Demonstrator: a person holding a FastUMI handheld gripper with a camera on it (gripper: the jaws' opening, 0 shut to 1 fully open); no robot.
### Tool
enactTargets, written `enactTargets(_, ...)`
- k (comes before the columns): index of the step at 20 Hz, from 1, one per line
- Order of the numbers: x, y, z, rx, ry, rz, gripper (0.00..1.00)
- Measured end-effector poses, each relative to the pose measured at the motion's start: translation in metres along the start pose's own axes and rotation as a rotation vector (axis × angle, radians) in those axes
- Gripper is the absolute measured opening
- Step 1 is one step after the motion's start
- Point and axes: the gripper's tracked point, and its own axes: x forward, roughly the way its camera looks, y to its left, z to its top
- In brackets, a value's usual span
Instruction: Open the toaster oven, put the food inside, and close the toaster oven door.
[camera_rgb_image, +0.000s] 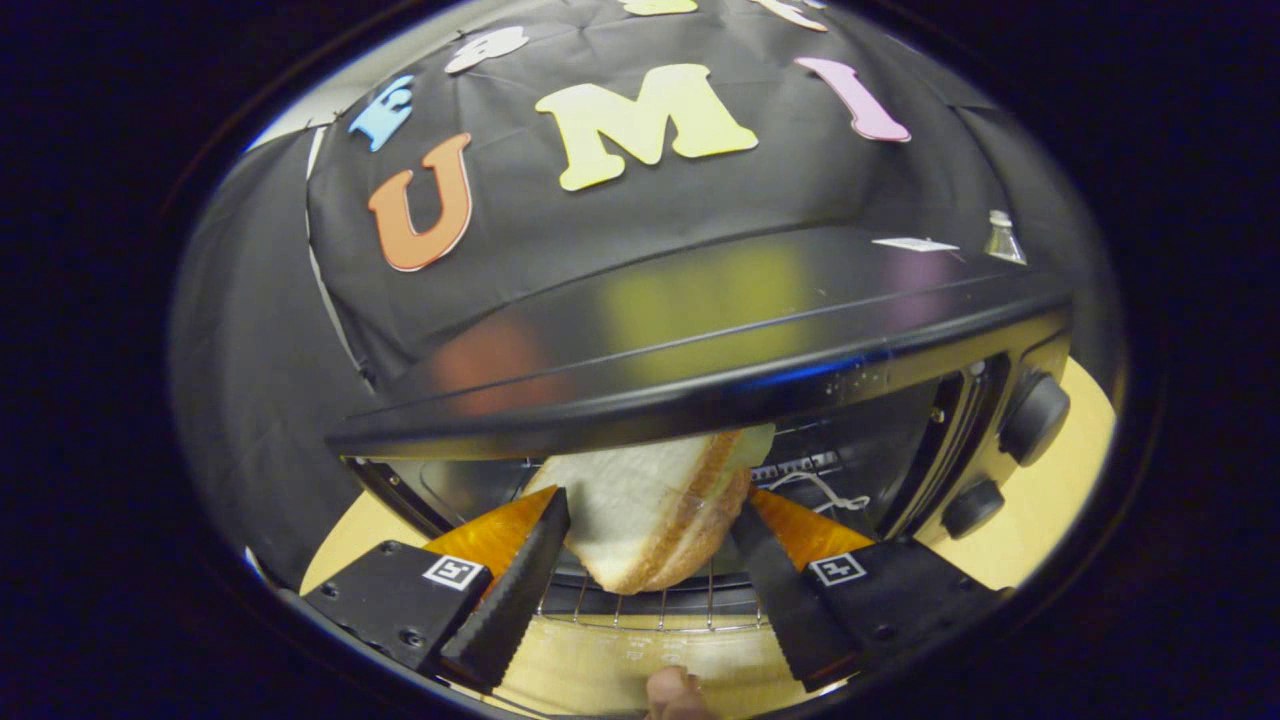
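White sandwich bread (650, 510) sitting clenched between both fingers of the gripper (650, 520), lower centre of frame. Hanging over the wire rack (640, 605) inside the open toaster oven (700, 380).

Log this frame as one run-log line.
phase: inserting food | gripper: shut on bread slices | bread slices: tilted, at oven mouth, above wire rack | toaster oven: door open | knobs: untouched

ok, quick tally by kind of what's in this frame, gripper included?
Toaster oven: 1, open
Oven knobs: 2
Wire rack: 1
Bread slice: 1, between the fingers, both pressing on it
Gripper: 1
Small bottle beyond the oven: 1
Total: 7
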Motion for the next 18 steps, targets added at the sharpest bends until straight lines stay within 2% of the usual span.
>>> enactTargets(3,-0.006,0.01,-0.004,-0.087,-0.015,0.055,1.0)
enactTargets(9,-0.013,0.011,-0.007,-0.259,-0.03,0.077,1.0)
enactTargets(13,-0.016,0.008,-0.017,-0.316,0.012,0.051,1.0)
enactTargets(16,-0.016,-0.001,-0.036,-0.46,0.07,-0.034,1.0)
enactTargets(18,-0.016,-0.004,-0.045,-0.471,0.081,-0.081,1.0)
